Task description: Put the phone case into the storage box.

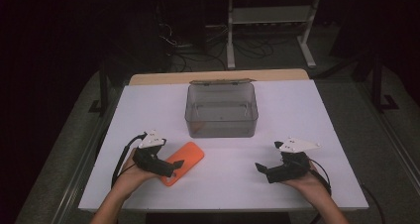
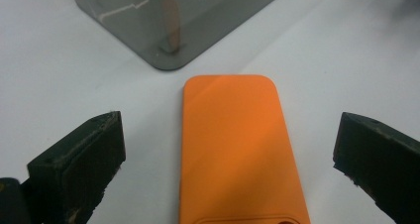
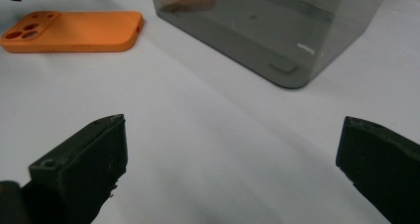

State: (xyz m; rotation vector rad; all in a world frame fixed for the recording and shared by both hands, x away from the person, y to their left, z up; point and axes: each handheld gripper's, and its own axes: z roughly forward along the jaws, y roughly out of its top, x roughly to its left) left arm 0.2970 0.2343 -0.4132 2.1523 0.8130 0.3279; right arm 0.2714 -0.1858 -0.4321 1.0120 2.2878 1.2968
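Observation:
An orange phone case point(image 1: 184, 162) lies flat on the white table point(image 1: 148, 110), left of centre near the front. My left gripper point(image 1: 176, 167) hovers over its near end, open, with the case point(image 2: 237, 144) lying between the spread jaws and neither jaw touching it. A clear grey plastic box point(image 1: 221, 110) stands open-topped at the table's middle back. My right gripper point(image 1: 261, 169) is open at the front right, holding nothing, pointed toward the box point(image 3: 267, 26) and the case point(image 3: 74, 31).
A wooden strip point(image 1: 218, 77) runs along the table's far edge behind the box. Beyond it, on the dark floor, stand a white frame point(image 1: 270, 30) and cables point(image 1: 198, 45). Bare white surface lies between the two grippers.

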